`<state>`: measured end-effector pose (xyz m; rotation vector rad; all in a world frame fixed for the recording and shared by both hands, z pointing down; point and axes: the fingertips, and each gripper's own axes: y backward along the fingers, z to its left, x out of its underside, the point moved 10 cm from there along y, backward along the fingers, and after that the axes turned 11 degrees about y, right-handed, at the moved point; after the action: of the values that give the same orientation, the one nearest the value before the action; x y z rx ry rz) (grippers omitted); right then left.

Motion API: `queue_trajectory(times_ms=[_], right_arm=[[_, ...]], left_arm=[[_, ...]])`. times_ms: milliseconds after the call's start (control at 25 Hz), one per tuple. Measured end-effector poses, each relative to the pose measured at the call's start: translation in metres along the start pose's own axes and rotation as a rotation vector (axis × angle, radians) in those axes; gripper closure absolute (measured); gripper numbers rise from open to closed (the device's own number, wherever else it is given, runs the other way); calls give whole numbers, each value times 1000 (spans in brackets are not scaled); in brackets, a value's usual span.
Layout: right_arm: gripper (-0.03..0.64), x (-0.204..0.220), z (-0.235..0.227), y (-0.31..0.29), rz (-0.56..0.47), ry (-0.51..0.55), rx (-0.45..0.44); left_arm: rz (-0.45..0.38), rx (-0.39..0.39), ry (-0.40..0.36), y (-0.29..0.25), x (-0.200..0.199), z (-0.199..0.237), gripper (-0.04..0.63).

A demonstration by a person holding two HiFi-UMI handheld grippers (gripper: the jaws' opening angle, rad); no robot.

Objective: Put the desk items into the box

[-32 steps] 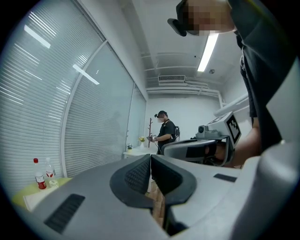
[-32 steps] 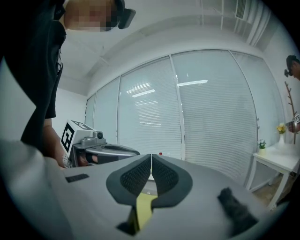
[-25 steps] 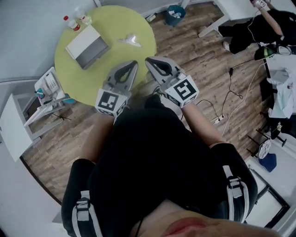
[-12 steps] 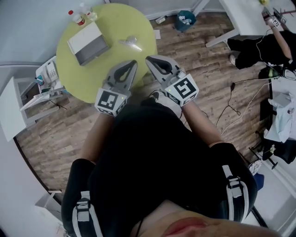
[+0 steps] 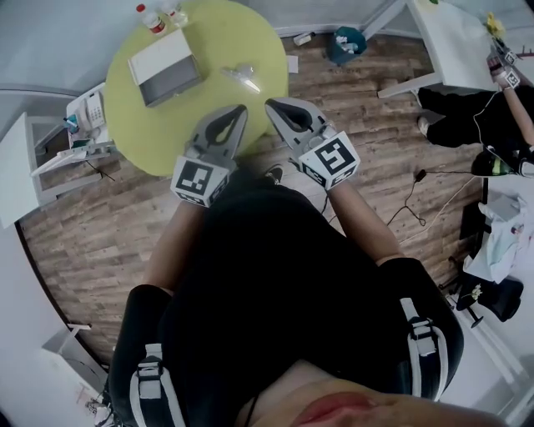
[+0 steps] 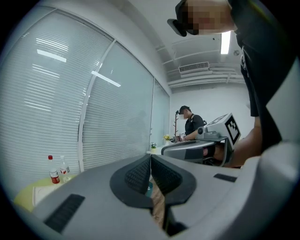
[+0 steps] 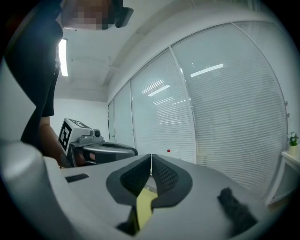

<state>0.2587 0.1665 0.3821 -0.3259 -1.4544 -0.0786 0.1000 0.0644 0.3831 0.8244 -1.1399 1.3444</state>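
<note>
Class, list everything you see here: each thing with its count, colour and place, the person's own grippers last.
table: one, yellow-green, round, upper left
box: one, white and grey, on the table
bottles: two, clear, one red-capped, at the table's far edge
small pale item: one, on the table right of the box
bin: one, teal, on the floor beyond the table
seated person: one, dark clothes, far right
left gripper: one, grey, jaws shut, empty
right gripper: one, grey, jaws shut, empty
</note>
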Motion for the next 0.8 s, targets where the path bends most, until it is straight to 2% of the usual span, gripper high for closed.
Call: queue_trajectory(times_ms=[320,800], right_arm=[[600,0,-12,-45,44,14,-56],[600,4,-32,-142,134,66,-95]], left_arm=[[-20,-25,16,-7,-6,41,581],[-19,-32,54,-18,-3,133,581]])
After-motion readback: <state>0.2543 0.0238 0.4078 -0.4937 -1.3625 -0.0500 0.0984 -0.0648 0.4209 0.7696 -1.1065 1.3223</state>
